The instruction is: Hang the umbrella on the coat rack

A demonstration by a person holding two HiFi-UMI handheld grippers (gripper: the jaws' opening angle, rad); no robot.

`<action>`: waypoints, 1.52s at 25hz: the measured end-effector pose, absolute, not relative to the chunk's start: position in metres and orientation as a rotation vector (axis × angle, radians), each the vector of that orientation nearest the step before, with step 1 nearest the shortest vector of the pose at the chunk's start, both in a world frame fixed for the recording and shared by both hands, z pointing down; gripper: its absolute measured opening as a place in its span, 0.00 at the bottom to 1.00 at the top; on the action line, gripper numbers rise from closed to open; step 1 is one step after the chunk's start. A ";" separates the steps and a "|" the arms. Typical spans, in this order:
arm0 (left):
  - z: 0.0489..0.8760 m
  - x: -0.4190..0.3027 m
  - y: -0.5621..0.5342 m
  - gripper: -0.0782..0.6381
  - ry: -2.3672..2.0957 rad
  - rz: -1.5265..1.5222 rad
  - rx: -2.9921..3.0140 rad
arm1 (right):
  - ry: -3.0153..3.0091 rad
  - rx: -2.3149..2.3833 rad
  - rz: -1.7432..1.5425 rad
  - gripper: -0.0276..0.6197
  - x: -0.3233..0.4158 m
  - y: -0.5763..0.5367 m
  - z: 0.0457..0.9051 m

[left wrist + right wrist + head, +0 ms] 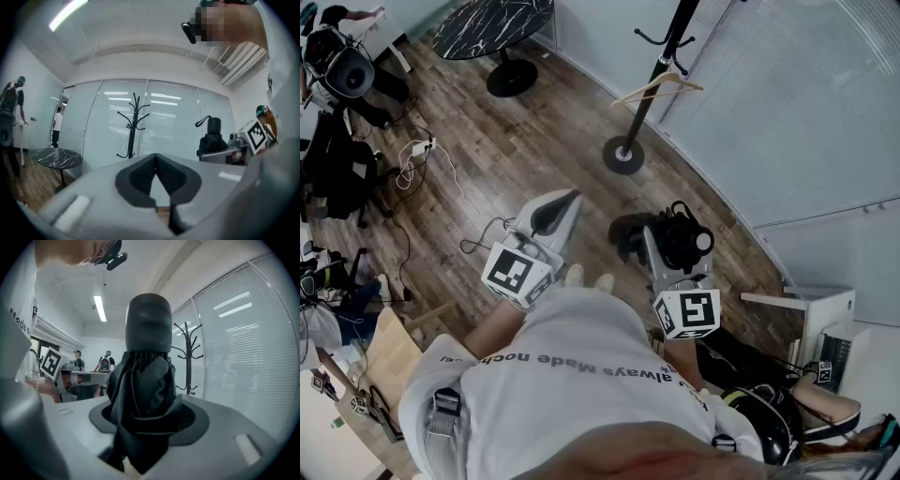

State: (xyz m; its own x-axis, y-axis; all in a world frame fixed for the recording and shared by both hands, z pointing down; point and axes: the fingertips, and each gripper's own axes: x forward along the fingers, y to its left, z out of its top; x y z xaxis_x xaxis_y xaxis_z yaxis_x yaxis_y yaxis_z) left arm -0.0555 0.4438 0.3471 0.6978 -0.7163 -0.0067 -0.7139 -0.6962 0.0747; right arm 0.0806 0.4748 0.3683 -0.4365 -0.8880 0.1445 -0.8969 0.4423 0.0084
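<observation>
A folded black umbrella stands upright between the jaws of my right gripper, which is shut on its bunched fabric, handle end up. In the head view the right gripper carries the umbrella above the wooden floor. The black coat rack stands ahead by the glass wall, with a wooden hanger on it, and is some way off. It also shows as the coat rack and the coat rack. My left gripper is held out level beside the right one; the left gripper has its pads together on nothing.
A round black marble table stands far left of the rack. Cables and a power strip lie on the floor at left. A white cabinet is at the right, people stand far left, and blinds cover the glass wall.
</observation>
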 end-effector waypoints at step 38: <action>0.351 -0.091 0.260 0.11 -1.436 -0.010 2.722 | -2.684 1.422 0.190 0.43 0.058 0.265 0.377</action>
